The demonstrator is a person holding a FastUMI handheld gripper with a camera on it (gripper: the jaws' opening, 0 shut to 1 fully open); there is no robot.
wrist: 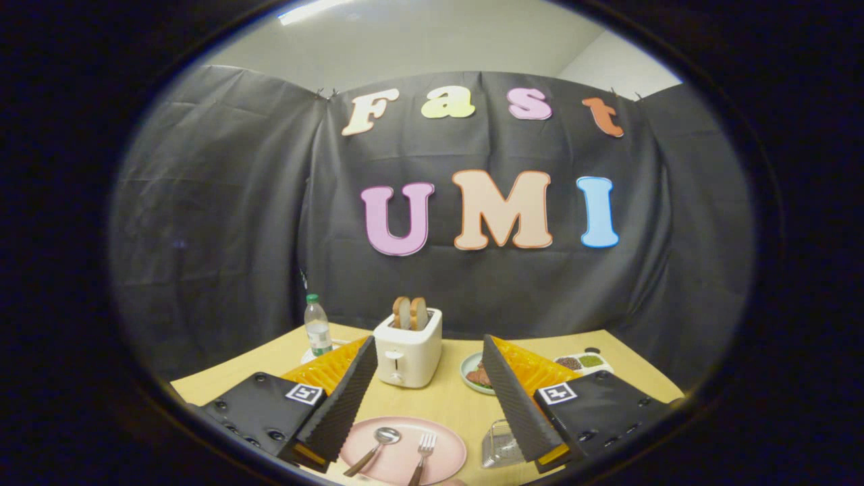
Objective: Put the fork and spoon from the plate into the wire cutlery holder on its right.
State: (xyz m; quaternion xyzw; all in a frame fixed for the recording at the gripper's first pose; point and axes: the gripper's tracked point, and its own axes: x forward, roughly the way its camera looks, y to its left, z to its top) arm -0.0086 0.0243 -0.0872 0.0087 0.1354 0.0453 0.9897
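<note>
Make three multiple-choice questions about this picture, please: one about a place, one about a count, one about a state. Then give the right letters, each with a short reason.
1. Where does the spoon lie?
A. on the pink plate, beside the fork
B. inside the wire holder
C. on top of the toaster

2. How many slices of bread stand in the toaster?
A. none
B. two
C. four

3. How is the gripper now?
A. shut on the fork
B. shut on the water bottle
C. open, holding nothing

Answers:
1. A: spoon and fork lie side by side on the plate, between the fingers.
2. B: two brown slices stick up from the slots.
3. C: the fingers stand wide apart, with the toaster seen through the gap and nothing touched.
</note>
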